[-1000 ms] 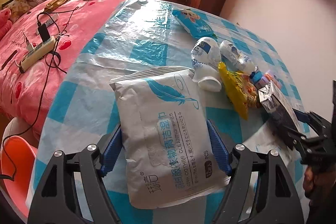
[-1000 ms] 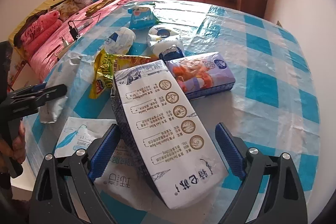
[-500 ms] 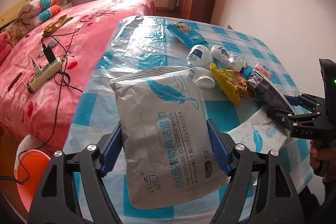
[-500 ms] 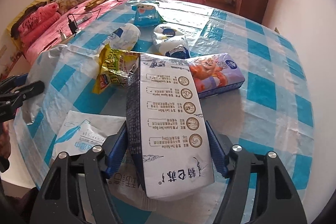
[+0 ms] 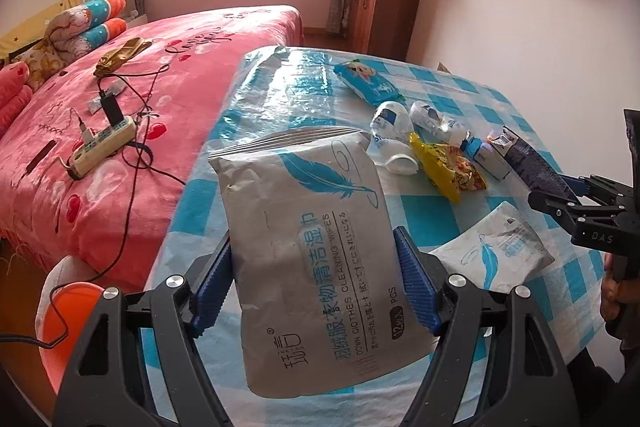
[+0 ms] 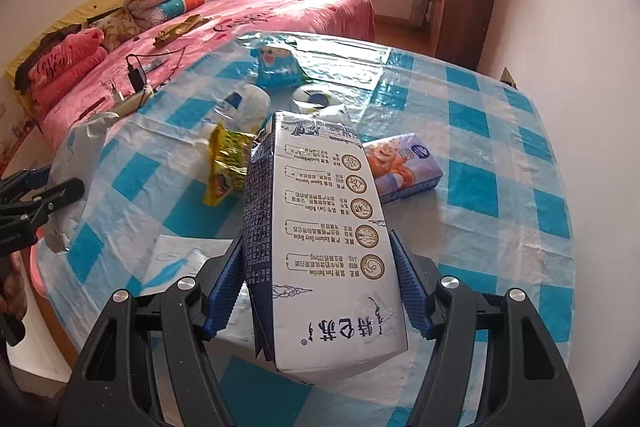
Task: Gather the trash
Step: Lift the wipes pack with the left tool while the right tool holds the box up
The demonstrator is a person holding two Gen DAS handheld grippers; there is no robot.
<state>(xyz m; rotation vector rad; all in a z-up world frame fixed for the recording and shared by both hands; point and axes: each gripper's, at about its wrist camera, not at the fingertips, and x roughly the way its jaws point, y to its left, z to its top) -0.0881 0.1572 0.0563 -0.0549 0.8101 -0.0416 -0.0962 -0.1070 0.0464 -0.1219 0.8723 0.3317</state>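
My left gripper (image 5: 316,287) is shut on a grey wet-wipes pack (image 5: 316,239) with a blue feather print, held above the near left edge of the table (image 5: 452,227). My right gripper (image 6: 318,289) is shut on a white and navy milk carton (image 6: 324,235), lifted above the table (image 6: 480,211). The right gripper with the carton also shows at the right of the left wrist view (image 5: 560,191). More trash lies on the table: a yellow snack bag (image 5: 448,167), crumpled white wrappers (image 5: 394,119), a blue wipes pack (image 5: 366,83), a second feather pack (image 5: 496,251), a purple tissue pack (image 6: 404,167).
A pink bed (image 5: 120,99) with a power strip (image 5: 102,147) and cables stands left of the table. An orange bin (image 5: 68,323) sits on the floor by the table's near left corner. A brown cabinet (image 5: 384,7) is at the back.
Both grippers have risen and tilted back with their loads. The right gripper closed on the milk carton and lifted it off the table. The left keeps its hold on the wipes pack.
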